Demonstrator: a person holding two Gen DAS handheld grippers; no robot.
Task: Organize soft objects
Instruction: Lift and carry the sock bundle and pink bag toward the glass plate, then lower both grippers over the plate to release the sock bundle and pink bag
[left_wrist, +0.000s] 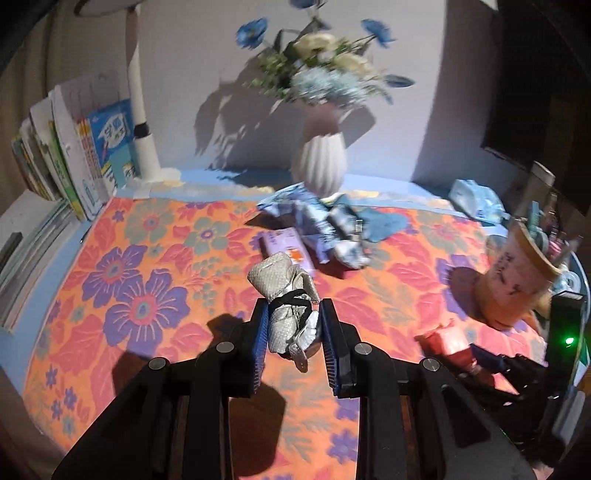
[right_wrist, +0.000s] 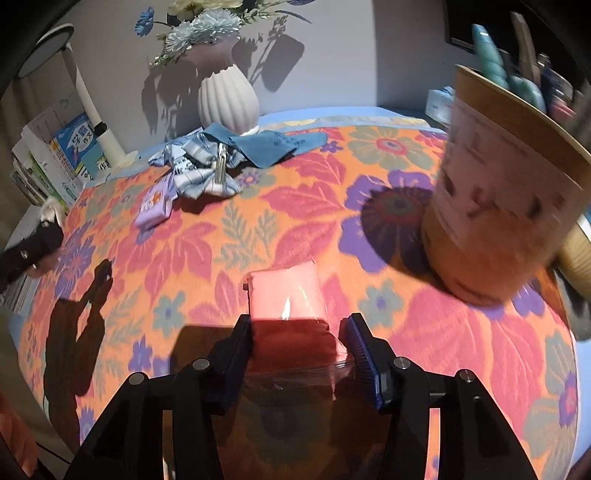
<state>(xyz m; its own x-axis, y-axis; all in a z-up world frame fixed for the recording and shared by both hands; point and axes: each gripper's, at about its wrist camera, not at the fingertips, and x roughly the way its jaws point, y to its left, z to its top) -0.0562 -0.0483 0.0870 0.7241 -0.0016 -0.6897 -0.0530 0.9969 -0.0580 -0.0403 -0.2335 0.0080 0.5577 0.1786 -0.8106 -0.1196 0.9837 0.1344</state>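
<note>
Floral cloth (right_wrist: 280, 221): we see it cover the table nearly edge to edge, a blue margin bare along the back; the widest open stretch lies left of centre
Vase (left_wrist: 319, 166): we find it at the back edge by the wall, flowers above
Paper cup (right_wrist: 495, 206): close on our right, crowding that side
Patterned fabric heap (left_wrist: 325, 229): just in front of the vase, touching a teal cloth (right_wrist: 273, 146)
Lilac packet (right_wrist: 155, 206): beside the heap, its left side open
Red pouch (right_wrist: 286, 295): on the cloth between our right gripper (right_wrist: 297, 332) jaws, which clasp its near end
Grey bundle (left_wrist: 286, 306): clenched in our left gripper (left_wrist: 293, 325), raised over the cloth
</note>
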